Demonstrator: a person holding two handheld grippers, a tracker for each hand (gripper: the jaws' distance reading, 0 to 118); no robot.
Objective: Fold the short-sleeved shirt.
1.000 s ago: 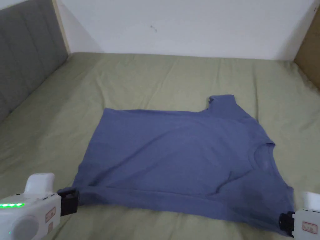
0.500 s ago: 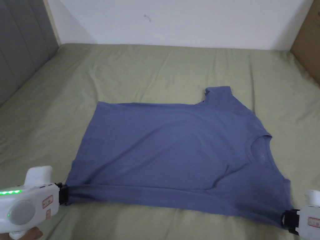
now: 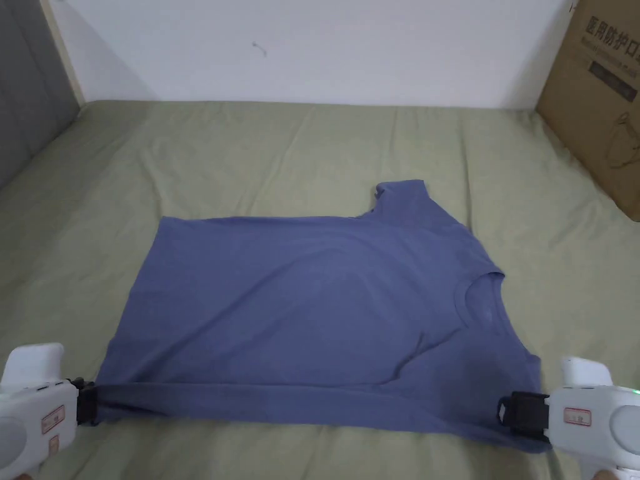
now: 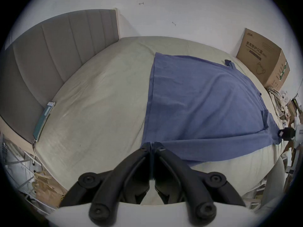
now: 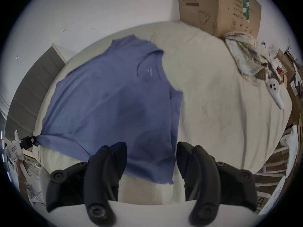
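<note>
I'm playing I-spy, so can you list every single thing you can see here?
Blue short-sleeved cotton shirt: one, blue, spread flat mid-bed, near side folded over.
Pale green bed sheet: one, green, covering the bed.
Grey padded headboard: one, grey, at the bed's left end.
Brown cardboard box: one, brown, far right on the bed.
Flat teal-edged device: one, on the bed by the headboard.
Striped crumpled cloth: one, pale striped, beside the box.
White handheld controller: one, white, right bed edge.
Left gripper: one, black jaws, shut on the shirt's near left corner.
Right gripper: one, black jaws, open around the shirt's near right corner.
</note>
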